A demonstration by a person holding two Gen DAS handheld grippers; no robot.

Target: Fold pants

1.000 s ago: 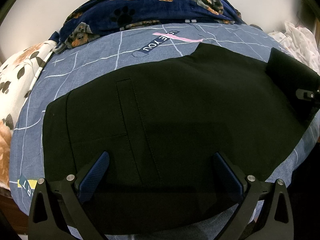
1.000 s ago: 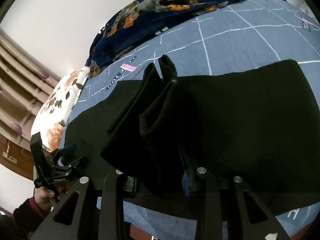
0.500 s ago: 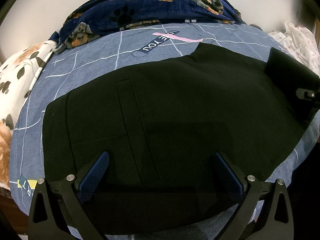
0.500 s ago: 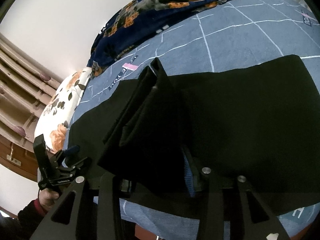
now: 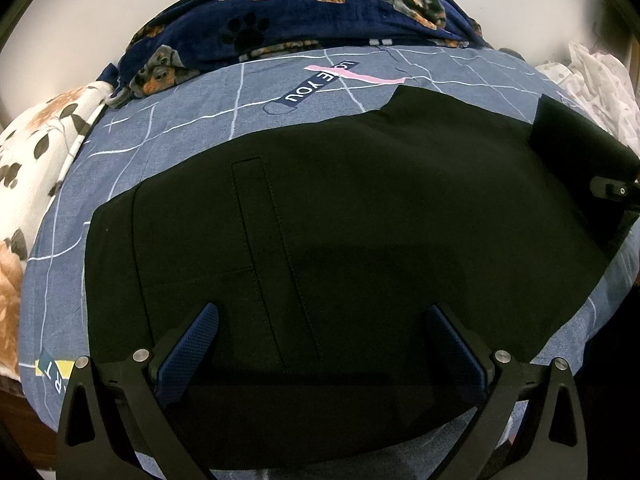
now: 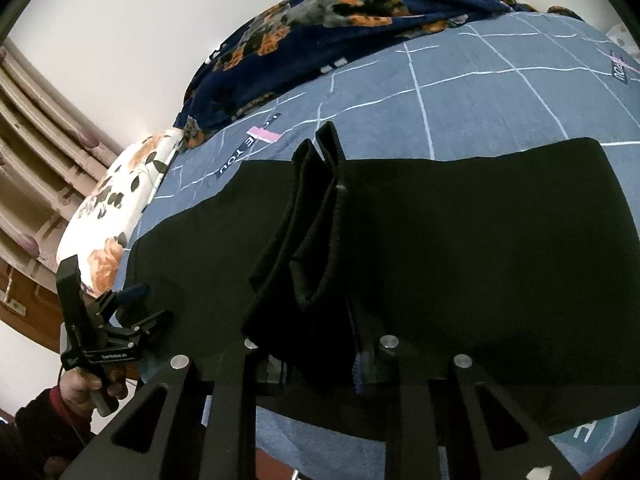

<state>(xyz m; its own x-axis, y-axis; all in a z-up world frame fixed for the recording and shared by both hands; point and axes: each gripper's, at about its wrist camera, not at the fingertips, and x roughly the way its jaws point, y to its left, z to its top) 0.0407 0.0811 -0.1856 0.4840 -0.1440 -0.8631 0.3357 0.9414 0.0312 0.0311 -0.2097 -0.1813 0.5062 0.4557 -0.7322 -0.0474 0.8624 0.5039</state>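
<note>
The black pants [image 5: 360, 220] lie flat across the bed [image 5: 200, 112], one end raised in the right gripper [image 6: 320, 360], jaws pinching it; the left gripper [image 5: 320, 344] hovers with jaws spread, so folding looks barely begun.

Black pants [image 5: 360, 220] spread flat on bed, one end lifted

The pants [image 5: 360, 220] are matt black woven cloth with fine stitching. The bedsheet [image 5: 192, 128] is smooth cotton-like cloth. The blanket [image 5: 320, 12] looks fleecy.
</note>
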